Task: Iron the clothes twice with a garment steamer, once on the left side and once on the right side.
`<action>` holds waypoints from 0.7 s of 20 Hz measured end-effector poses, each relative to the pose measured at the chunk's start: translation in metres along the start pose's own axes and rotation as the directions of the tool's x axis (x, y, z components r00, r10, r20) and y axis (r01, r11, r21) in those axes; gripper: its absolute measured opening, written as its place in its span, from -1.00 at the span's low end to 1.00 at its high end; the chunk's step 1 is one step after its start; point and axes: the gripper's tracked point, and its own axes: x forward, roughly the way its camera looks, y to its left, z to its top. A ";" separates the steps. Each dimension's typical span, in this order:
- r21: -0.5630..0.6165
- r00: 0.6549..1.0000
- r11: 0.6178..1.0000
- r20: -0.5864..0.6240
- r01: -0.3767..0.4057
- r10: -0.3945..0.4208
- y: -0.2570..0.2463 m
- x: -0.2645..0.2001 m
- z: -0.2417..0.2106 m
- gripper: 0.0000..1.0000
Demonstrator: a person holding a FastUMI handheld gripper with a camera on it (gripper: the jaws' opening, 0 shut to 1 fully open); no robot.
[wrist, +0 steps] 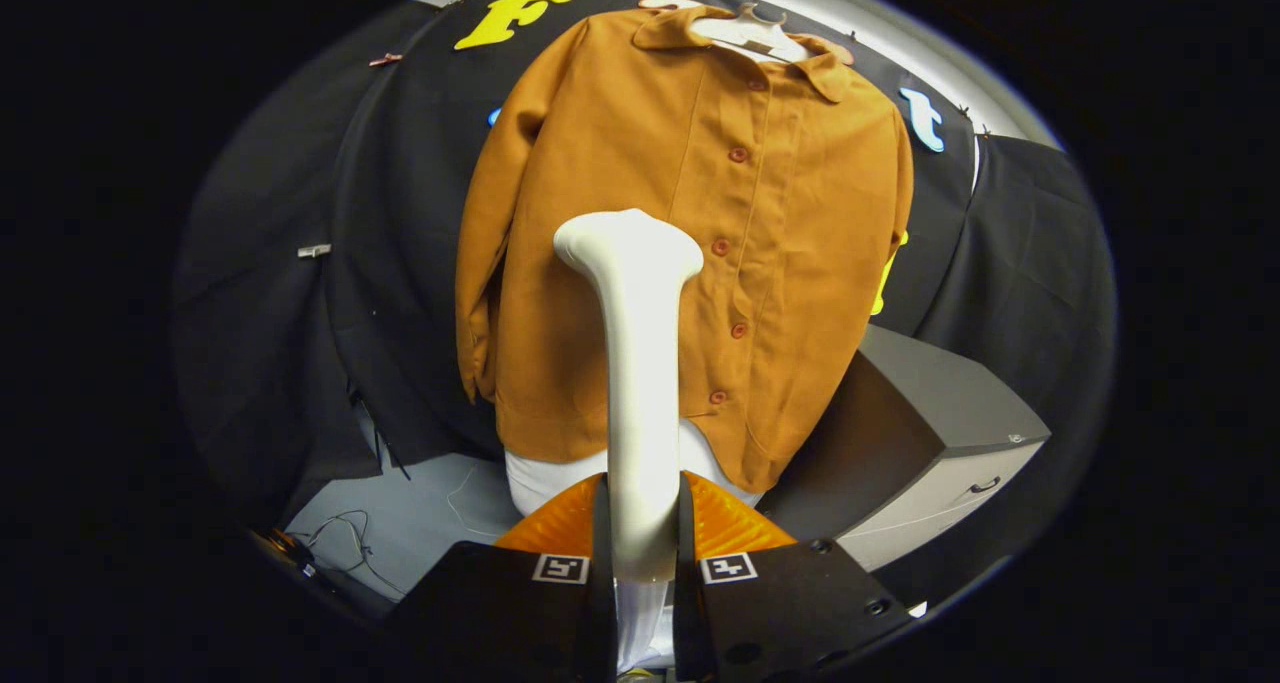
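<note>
The gripper point(641, 523) is closed on the handle of the steamer point(640, 363), with a finger pressing on each side of the white shaft, one at 9 o'clock of it and the other at 3 o'clock. The steamer stands up straight from between the fingers toward 12 o'clock and ends in a wider, rounded head that leans a little toward 11 o'clock.

Just ahead of the fingers, at the foot of the handle, a white cloth point(530, 483) hangs out below the hem of the shirt point(690, 223).

Beyond the steamer head hangs the brown-orange shirt, facing the gripper, with a row of round buttons point(738, 154) running down its front. The head sits in front of the shirt's middle, just at 9 o'clock of the button row; whether it touches the cloth I cannot tell. The shirt hangs from a white hanger point(752, 33) at 12 o'clock, collar folded over it, and one long sleeve drops down the 9 o'clock side.

At 3 to 4 o'clock of the shirt's lower part stands a grey cabinet point(930, 433) with a dark top and a small handle on its pale front. At 8 o'clock of the fingers, thin cables point(345, 528) lie on the pale floor point(420, 513).
</note>
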 end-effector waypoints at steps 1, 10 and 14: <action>0.011 1.000 1.000 0.014 0.001 -0.001 -0.006 -0.006 0.006 -0.49; 0.088 0.972 0.995 0.224 0.047 -0.066 -0.079 -0.069 0.103 -0.49; 0.116 0.949 0.991 0.302 0.060 -0.093 -0.107 -0.093 0.140 -0.49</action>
